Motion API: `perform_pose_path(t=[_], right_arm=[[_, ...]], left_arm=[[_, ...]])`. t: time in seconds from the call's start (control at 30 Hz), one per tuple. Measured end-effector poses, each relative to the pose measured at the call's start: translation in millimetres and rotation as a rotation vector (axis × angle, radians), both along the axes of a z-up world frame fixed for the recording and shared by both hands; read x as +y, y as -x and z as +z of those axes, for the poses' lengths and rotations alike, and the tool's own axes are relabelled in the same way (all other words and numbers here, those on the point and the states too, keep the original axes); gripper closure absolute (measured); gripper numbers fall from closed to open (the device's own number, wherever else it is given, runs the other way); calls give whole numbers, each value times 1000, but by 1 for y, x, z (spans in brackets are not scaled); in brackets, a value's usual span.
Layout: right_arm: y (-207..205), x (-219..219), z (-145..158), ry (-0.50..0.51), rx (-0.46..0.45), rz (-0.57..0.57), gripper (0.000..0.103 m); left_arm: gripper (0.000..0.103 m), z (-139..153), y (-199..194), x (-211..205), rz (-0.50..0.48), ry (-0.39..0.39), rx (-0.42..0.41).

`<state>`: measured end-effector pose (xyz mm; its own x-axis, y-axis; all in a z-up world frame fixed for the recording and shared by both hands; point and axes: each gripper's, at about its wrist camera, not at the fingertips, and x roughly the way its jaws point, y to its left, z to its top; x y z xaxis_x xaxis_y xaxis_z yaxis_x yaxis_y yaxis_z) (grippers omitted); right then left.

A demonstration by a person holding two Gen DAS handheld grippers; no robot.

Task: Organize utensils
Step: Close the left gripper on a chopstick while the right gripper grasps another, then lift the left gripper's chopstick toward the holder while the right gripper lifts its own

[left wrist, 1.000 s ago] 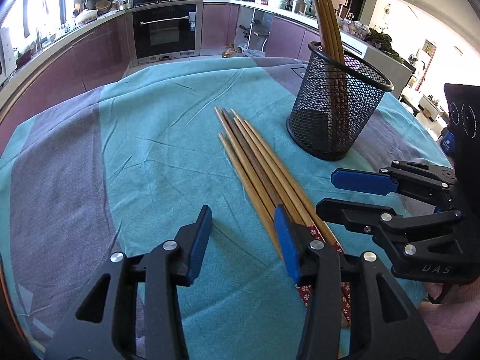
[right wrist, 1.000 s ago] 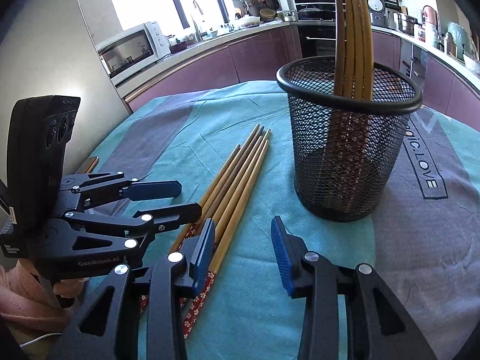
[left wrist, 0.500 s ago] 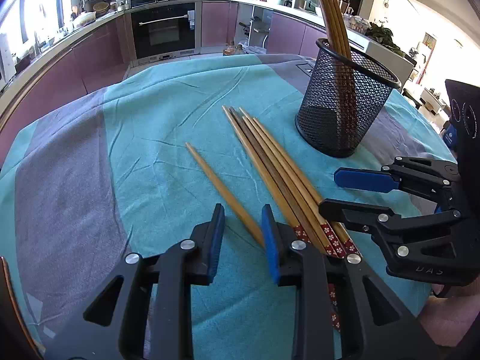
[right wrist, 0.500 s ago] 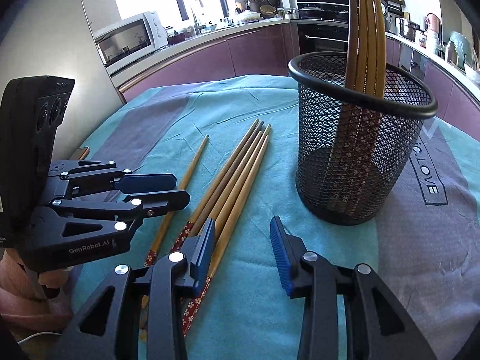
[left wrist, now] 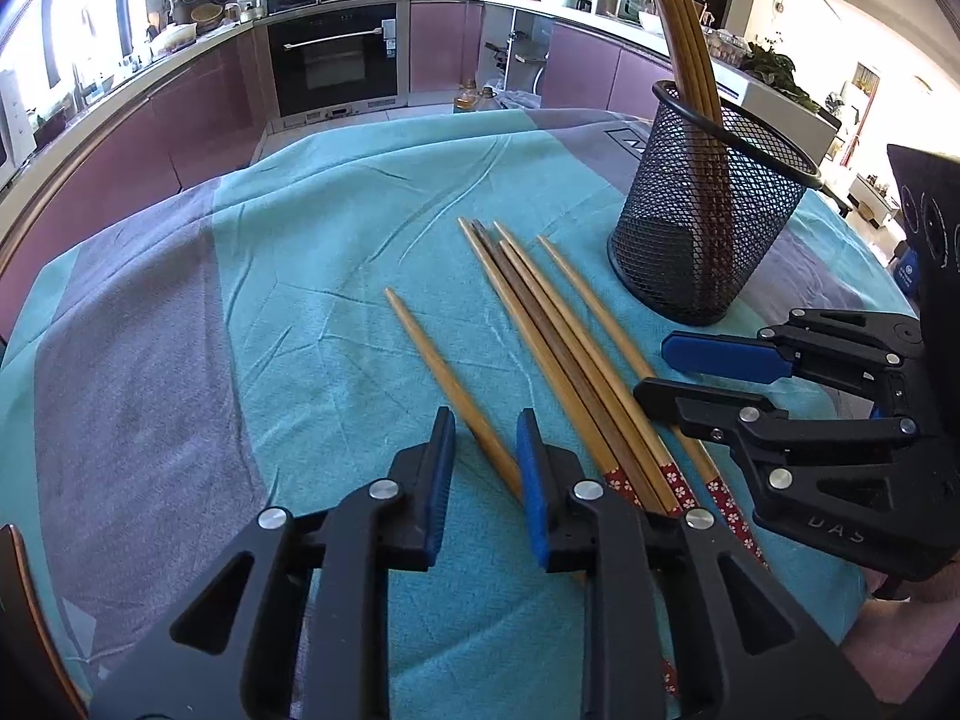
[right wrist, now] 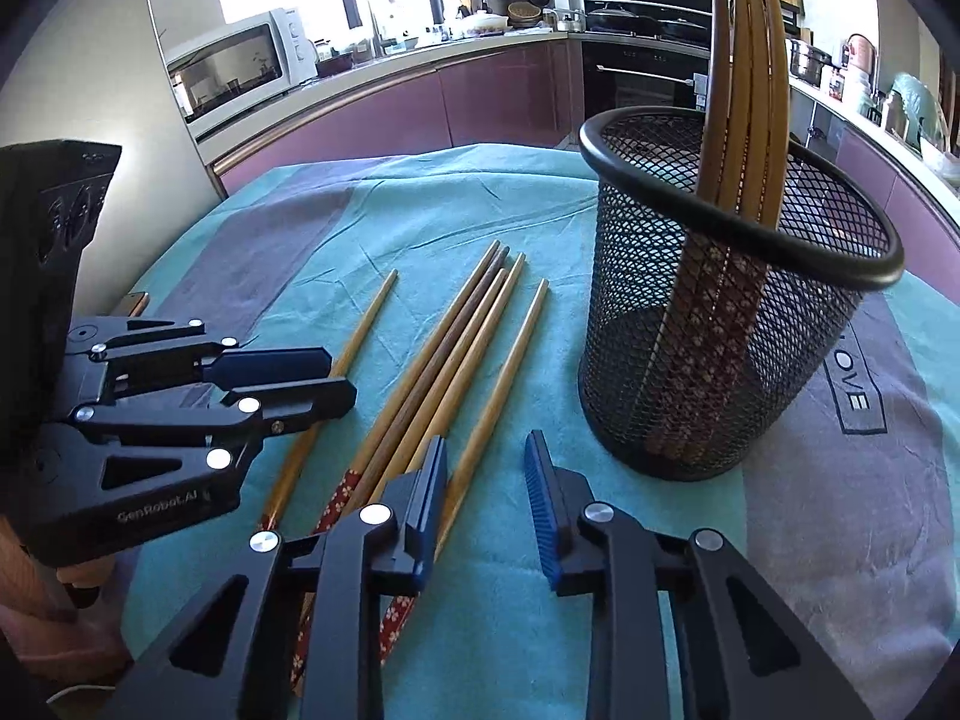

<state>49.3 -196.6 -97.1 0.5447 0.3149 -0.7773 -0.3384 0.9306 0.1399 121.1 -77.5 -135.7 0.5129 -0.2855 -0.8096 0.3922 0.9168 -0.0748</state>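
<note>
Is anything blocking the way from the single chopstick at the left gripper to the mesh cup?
Yes. The bundle of chopsticks lies on the cloth between the single chopstick and the mesh cup. The right gripper also hovers beside that path.

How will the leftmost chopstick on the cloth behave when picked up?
Probably stiff and light: the leftmost chopstick is thin, straight wood. Its rounded shaft may roll if nudged, though the wrinkled tablecloth should slow it. Pinched near one end, it could pivot downward.

I am seeing a teal and grey tablecloth (left wrist: 312, 252) covering the table. Behind it, I am noting a built-in oven (left wrist: 333, 57), purple cabinets (right wrist: 384, 120) and a microwave (right wrist: 231, 69).
</note>
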Motion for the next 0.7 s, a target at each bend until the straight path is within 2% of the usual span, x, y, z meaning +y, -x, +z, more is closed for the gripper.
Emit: perform_pose_path(t=[0.1, 0.17, 0.3, 0.4, 0.5, 0.7], right_arm=[[-3, 0, -1, 0, 3, -11, 82], [-6, -2, -1, -19, 12, -27, 91], [-6, -7, -2, -58, 24, -46, 96], [-5, -14, -2, -101, 29, -64, 97], [0, -18, 3, -120, 13, -46, 97], [10, -11, 9, -99, -7, 48, 97]], left_arm=[[82, -1, -3, -3, 7, -3, -1], [86, -2, -3, -5, 21, -11, -6], [91, -1, -3, -5, 40, 10, -4], [96, -1, -3, 0, 65, 45, 9], [96, 1, -1, 5, 80, 65, 10], [96, 11, 12, 5, 26, 99, -8]])
